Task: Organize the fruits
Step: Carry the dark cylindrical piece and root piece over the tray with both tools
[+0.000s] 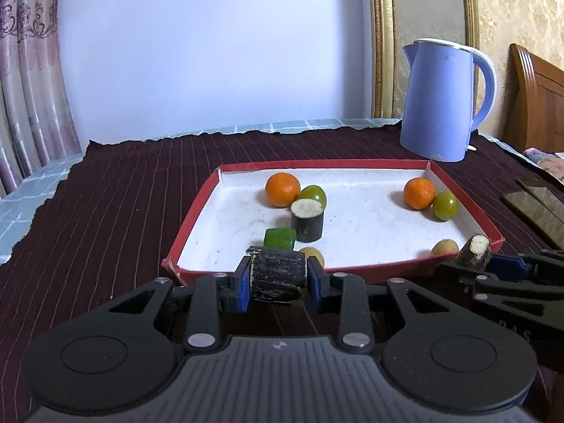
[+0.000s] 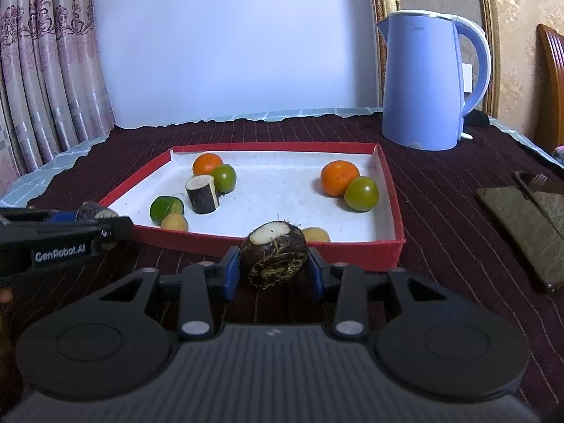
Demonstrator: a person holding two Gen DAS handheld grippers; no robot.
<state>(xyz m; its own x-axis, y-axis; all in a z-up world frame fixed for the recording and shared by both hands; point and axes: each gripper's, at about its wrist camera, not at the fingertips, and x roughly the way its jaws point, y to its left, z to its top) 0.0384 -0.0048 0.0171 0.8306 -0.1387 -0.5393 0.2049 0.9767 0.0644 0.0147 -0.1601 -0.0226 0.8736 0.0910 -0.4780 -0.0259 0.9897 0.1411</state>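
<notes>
Well advanced, by the look of the red box lid (image 2: 352,253) lying on the striped dark cloth (image 1: 105,183). Already inside, toward its far left corner: an orange (image 2: 207,163) touching a green fruit (image 2: 224,177), with an upright sugarcane stub (image 2: 202,194) just in front. Nearer the lid's front edge on that side: a lime (image 2: 165,208) and a small yellow fruit (image 2: 174,222). Toward the far right corner: a second orange (image 2: 339,177) touching a second green fruit (image 2: 361,193). Just inside the front wall on the right: another small yellow fruit (image 2: 317,234), half hidden. So two matching groups forming, left and right, each apparently short of one piece.

Left to do, as a judgement: carrying in the two pieces now in hand and setting each with its group.

Left gripper (image 1: 278,276) pinching a dark sugarcane piece (image 1: 276,275) sideways between the blue pads (image 1: 243,282), cut ends against them, poised just short of the lid's front left edge and tilted down toward it. Right gripper (image 2: 273,259) clamped on a dark, rooty water chestnut (image 2: 273,257), pale cut face up and away, poised before the lid's front edge toward its right corner, likewise angled down. Both grippers side by side, near each other, neither yet over the lid's floor. Blue kettle (image 2: 419,88) standing beyond the lid near the cloth's far right edge.
</notes>
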